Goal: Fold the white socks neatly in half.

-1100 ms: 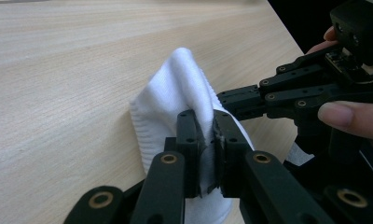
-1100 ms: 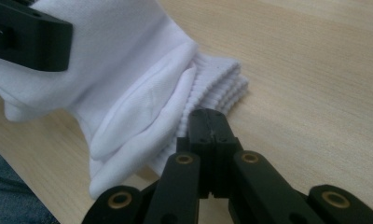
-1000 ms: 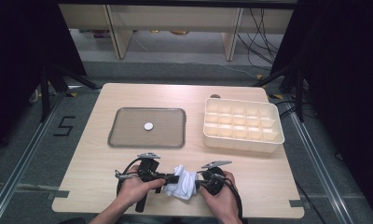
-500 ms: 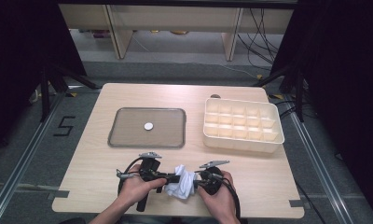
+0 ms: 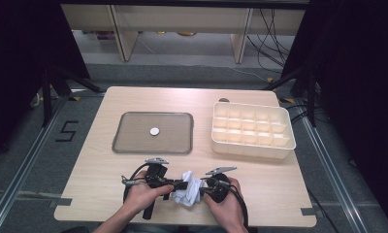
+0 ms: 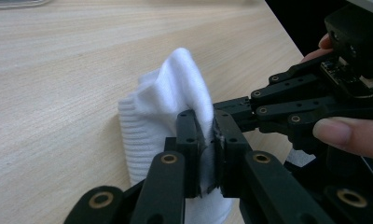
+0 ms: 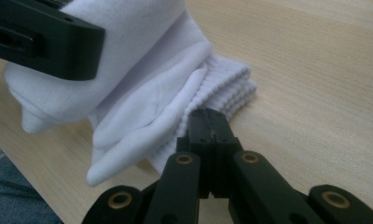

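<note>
Wooden tabletop [image 5: 109,184] is carrying white socks [image 5: 188,188] at its near edge, between both grippers. Left gripper [image 6: 205,140] is pinching their fabric tight. Right gripper [image 7: 209,126] is sitting closed at the ribbed cuff; its hold looks shallow and could slip.

I see both grippers, left gripper [image 5: 178,185] and right gripper [image 5: 204,187], meeting at a white cloth [image 5: 188,188] near the table's [image 5: 260,174] front edge.

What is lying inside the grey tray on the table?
Inside the grey tray lies one small white round thing; nothing covers its floor. What the thing is cannot be told.
</note>
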Available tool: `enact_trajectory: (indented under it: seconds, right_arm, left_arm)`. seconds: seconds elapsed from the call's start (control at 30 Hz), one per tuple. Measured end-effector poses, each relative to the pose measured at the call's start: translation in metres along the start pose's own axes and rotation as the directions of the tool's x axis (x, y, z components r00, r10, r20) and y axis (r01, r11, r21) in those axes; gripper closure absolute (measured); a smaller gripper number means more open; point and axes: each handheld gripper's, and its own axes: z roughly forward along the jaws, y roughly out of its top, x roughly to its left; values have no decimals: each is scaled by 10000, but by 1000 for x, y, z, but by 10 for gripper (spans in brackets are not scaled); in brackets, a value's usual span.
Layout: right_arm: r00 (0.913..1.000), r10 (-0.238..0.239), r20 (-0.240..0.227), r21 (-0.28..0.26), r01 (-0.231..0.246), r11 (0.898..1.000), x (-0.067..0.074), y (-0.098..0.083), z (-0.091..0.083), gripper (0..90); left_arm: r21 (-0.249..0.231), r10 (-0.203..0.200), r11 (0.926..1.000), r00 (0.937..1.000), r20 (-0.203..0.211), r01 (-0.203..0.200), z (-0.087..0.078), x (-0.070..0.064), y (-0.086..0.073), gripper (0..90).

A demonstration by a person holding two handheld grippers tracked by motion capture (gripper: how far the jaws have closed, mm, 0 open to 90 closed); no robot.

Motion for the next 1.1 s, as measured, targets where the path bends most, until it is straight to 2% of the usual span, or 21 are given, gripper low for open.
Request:
enact_trajectory:
  seconds: [0.07,0.1,0.17,0.33,0.37,0.4,0.47,0.5,0.73,0.77,0.93,1.1]
  right_arm:
    - [10000,19,43,30,-19,10000,1,0,0,900]
    - [10000,5,26,142,-5,9999,0,1,0,900]
    - [10000,50,44,1,-50,10000,1,1,1,900]
    - [10000,-30,59,36,30,10000,2,2,2,900]
    - [9999,-68,-131,213,70,9997,1,2,1,900]
    - [10000,-80,6,221,80,9997,1,3,2,900]
    - [10000,-57,-13,220,57,9997,1,2,2,900]
    - [10000,-43,-62,143,44,9999,2,2,2,900]
    - [9998,-111,-141,-8,111,9999,3,2,2,900]
    - [9999,16,-133,14,-16,10000,4,2,2,900]
    - [10000,11,-40,26,-10,10000,4,3,2,900]
    - [9999,1,-102,58,0,10000,4,3,2,900]
  left_arm:
    - [-15,36,10000,9999,-99,-36,1,-1,0,820]
    - [78,117,9999,9999,19,-117,1,0,0,820]
    - [36,85,10000,10000,18,-85,2,-1,1,820]
    - [29,55,10000,10000,-83,-54,2,-2,1,821]
    - [38,46,10000,10000,-69,-46,2,-2,1,821]
    - [24,32,10000,10000,-64,-32,2,-2,2,821]
    - [21,64,10000,10000,-49,-64,2,-2,2,822]
    - [30,57,10000,9998,-169,-56,3,-3,2,822]
    - [-5,-17,10000,10000,1,17,3,-5,4,822]
    - [-17,62,10000,10000,32,-62,4,-5,5,822]
    - [-182,86,9998,9999,-86,-88,5,-6,6,822]
    - [-37,110,9999,9999,61,-110,5,-6,7,822]
